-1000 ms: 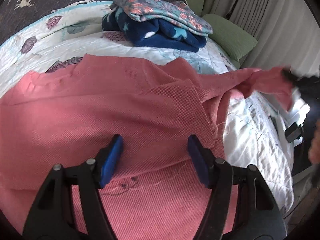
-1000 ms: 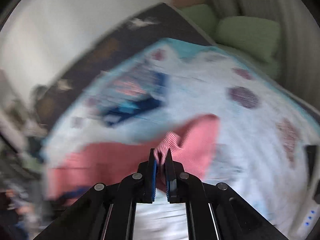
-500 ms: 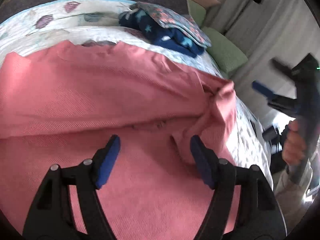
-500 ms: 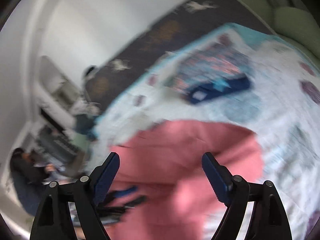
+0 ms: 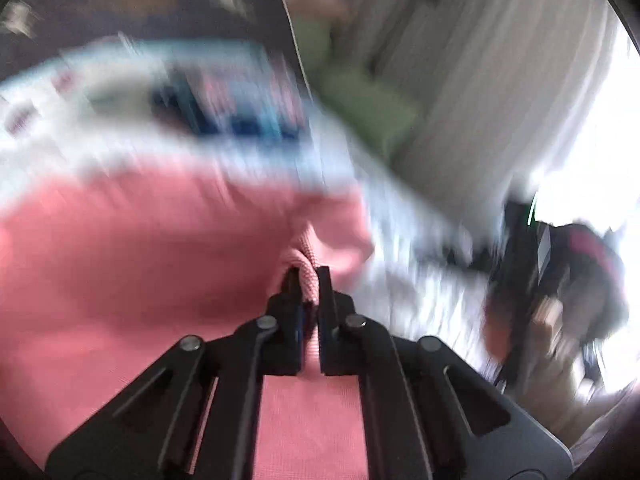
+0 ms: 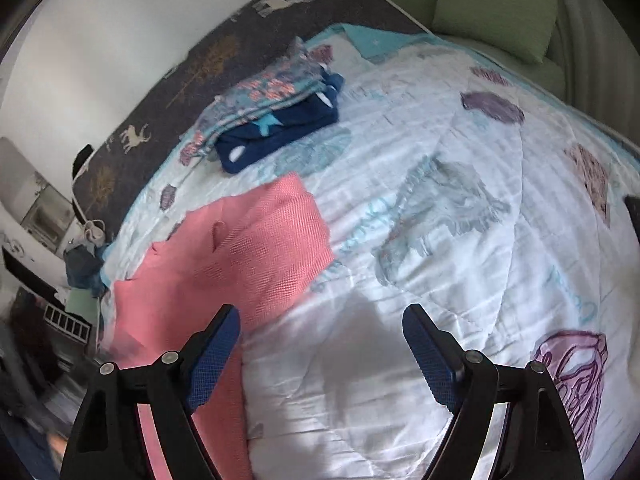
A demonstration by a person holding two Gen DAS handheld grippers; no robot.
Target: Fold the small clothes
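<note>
While two folded pieces (image 6: 276, 116) already sat stacked, the pink garment (image 6: 256, 248) was only half-folded; left gripper (image 5: 309, 280) pinched its edge; right gripper (image 6: 320, 344) hung wide apart, empty.

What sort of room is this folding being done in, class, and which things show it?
Most likely a bedroom: a quilted bedspread covers a bed, green pillows lie at its far end, and folded clothes are stacked beside the pink garment.
</note>
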